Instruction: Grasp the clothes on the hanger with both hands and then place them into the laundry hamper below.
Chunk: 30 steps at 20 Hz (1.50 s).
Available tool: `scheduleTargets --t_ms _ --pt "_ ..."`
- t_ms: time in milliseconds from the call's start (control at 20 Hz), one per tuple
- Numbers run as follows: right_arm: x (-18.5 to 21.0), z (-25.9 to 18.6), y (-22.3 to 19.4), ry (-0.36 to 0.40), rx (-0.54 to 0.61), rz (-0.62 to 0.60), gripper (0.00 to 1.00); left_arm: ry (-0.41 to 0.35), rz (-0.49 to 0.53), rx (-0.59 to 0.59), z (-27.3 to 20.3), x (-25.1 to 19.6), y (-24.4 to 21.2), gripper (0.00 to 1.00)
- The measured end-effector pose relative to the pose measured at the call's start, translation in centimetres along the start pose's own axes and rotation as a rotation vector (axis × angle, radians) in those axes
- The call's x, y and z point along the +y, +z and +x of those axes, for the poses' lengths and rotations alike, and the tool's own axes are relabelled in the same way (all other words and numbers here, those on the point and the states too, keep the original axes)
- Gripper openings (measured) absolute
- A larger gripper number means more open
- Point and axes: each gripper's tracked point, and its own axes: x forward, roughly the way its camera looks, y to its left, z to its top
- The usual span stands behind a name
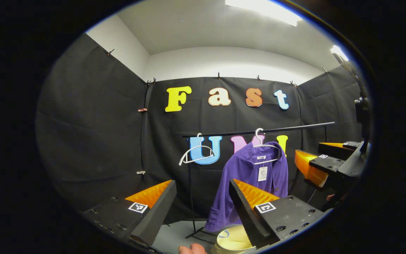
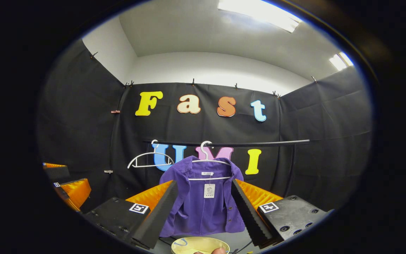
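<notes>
Bright ceiling lights (image 1: 263, 8) glare at the upper right of both views, edges bow with fisheye distortion, focus stays sharp.

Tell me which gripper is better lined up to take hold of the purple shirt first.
Right. In the right gripper view the purple shirt hangs centred between the right gripper's open jaws. In the left gripper view it hangs off to the right side of the left gripper's open jaws.

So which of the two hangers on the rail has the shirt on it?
The hanger carrying the purple shirt is the one nearer the rail's middle. The other hanger at the rail's end hangs bare.
</notes>
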Motion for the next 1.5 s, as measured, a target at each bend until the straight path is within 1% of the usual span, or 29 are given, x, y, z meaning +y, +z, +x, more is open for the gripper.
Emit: scheduleTargets --t_ms 150,300,450,550,600,700,800,900,950,1050,1100,1150,1200,1250,1450,1500 --pt "-0.3 0.3 0.2 -0.003 -0.006 -0.008 0.99 -0.038 -0.004 -0.025 1.2 -0.6 0.4 0.95" --pt "-1.0 0.2 0.4 -0.045 -0.021 -0.002 0.97 -0.09 0.017 -0.016 3.3 -2.5 -0.4 0.95" --pt "-2.2 1.7 -0.8 -0.08 -0.025 0.012 0.97 -0.142 0.027 -0.017 6.0 -5.4 -1.2 0.95" --pt "-4.0 3.9 -1.9 -0.094 -0.022 0.006 0.97 -0.158 0.037 -0.014 8.2 -7.4 -2.1 0.94" --pt "-6.1 5.9 -2.9 -0.1 -0.02 0.002 0.97 -0.165 0.039 -0.006 9.7 -8.7 -2.6 0.95" --pt "-8.8 8.8 -4.4 -0.113 -0.023 -0.013 0.97 -0.179 0.027 0.011 12.2 -11.4 -3.8 0.94" --pt "-10.5 12.0 -6.3 -0.108 -0.02 -0.023 0.97 -0.163 0.025 0.004 15.2 -13.0 -4.3 0.94" --pt "-10.9 15.2 -8.1 -0.082 -0.012 0.005 0.98 -0.132 0.023 -0.01 18.6 -14.7 -5.0 0.94" --pt "-11.0 16.6 -9.0 -0.062 -0.011 0.023 0.98 -0.112 0.024 -0.015 20.4 -15.2 -5.2 0.96" --pt "-10.5 19.4 -10.8 -0.022 -0.001 0.045 0.98 -0.075 0.036 -0.018 22.9 -16.5 -6.2 0.96" --pt "-10.3 20.6 -11.8 -0.006 0.007 0.053 1.0 -0.061 0.048 -0.017 24.2 -17.0 -6.7 0.99" --pt "-10.0 21.7 -12.6 0.007 0.013 0.059 0.98 -0.044 0.065 -0.02 25.2 -17.5 -7.0 0.99" --pt "-9.8 22.8 -13.3 0.018 0.013 0.06 0.98 -0.023 0.079 -0.017 26.3 -17.5 -7.8 0.99" --pt "-9.6 23.9 -13.9 0.026 0.013 0.057 0.98 -0.006 0.083 -0.015 27.3 -17.5 -8.3 0.96" --pt "-9.2 27.2 -16.0 0.041 0.028 0.067 0.98 0.037 0.071 -0.006 30.7 -17.2 -9.4 0.96" --pt "-9.5 27.8 -16.4 0.03 0.033 0.073 0.98 0.034 0.07 -0.002 31.4 -17.5 -9.8 0.99"
